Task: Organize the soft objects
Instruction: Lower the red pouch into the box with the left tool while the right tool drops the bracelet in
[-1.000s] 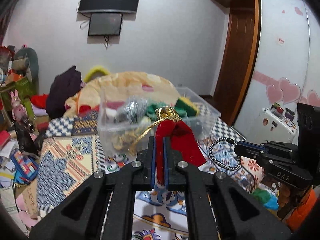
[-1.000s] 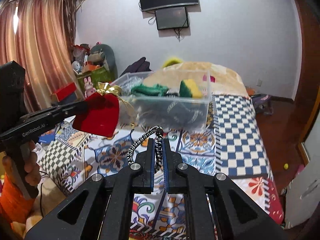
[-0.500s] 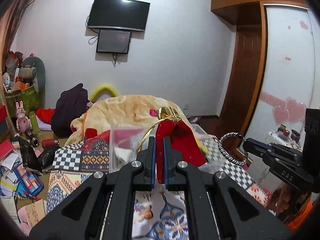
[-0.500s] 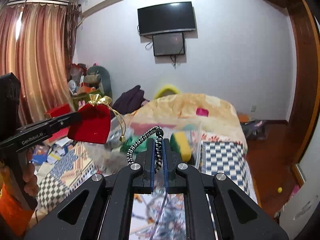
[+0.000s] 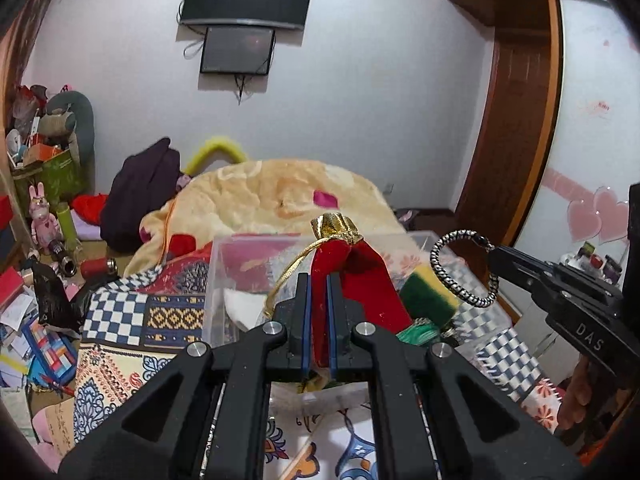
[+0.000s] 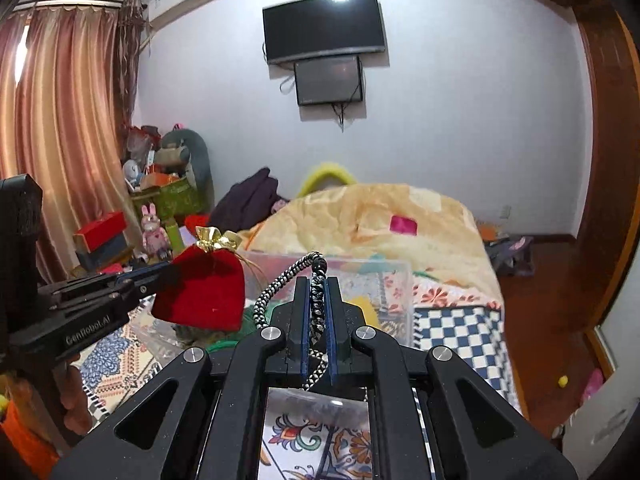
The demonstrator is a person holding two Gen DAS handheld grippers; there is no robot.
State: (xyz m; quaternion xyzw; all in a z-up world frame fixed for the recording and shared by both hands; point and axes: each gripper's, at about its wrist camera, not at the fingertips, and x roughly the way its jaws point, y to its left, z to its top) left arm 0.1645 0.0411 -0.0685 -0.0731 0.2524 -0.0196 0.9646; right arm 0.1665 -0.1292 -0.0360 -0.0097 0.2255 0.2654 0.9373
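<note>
Got my left gripper [image 5: 318, 316] pinched on the floppy red velvet pouch [image 5: 352, 276] and my right gripper [image 6: 318, 316] clamped on the limp braided cord loop [image 6: 280, 292], both held over the clear bin's [image 5: 216, 276] near edge, light stuff, grabbing anywhere works.

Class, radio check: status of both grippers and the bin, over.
Left gripper shut on red pouch. Right gripper shut on braided loop. Clear bin ahead, nothing blocking.
</note>
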